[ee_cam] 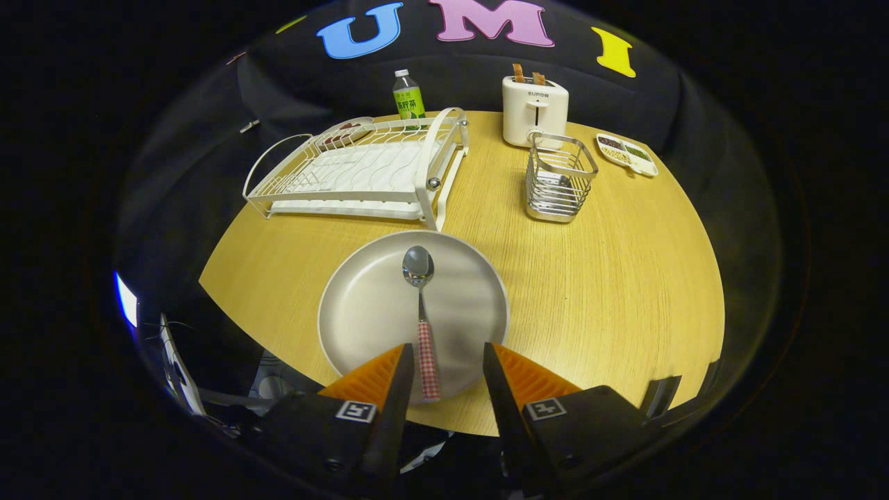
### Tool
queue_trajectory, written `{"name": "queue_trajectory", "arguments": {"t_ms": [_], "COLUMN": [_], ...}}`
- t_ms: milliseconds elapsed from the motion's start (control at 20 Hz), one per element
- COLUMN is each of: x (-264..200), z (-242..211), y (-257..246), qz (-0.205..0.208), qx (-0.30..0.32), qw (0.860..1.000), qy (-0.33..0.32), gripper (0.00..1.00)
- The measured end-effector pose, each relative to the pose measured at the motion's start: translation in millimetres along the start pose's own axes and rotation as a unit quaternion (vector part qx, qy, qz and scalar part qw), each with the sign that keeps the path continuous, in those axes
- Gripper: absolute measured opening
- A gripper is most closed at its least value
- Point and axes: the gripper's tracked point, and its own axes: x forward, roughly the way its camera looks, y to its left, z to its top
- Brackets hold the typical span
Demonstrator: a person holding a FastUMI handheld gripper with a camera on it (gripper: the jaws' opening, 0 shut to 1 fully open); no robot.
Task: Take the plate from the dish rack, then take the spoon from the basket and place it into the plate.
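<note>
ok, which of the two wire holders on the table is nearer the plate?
The dish rack: its front corner nearly meets the plate rim. The wire basket stands farther back, beside the toaster. The gripper is open.

Checked-handled spoon (421, 312) flat in round plate (414, 314), bowl up.

Table (611, 292): plate (368, 312) (rack (361, 173) beyond)

Bare table (611, 278) right of plate (368, 305)
</note>
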Motion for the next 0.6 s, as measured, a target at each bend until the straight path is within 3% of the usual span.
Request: {"name": "queue_trajectory", "arguments": {"t_ms": [50, 100, 200, 600], "x": [-1.1, -2.2, -3.7, -34.5], "z": [-0.9, 0.6, 3.7, 67.9], "y": [-1.9, -4.4, -8.0, -14.7], "qz": [-0.002, -0.006, -0.01, -0.011], "qx": [-0.001, -0.003, -0.007, -0.035], "qw": [1.0, 1.0, 1.0, 0.996], "qy": [0.001, -0.001, -0.008, -0.087], "gripper": [0.71, 0.87, 0.99, 1.0]}}
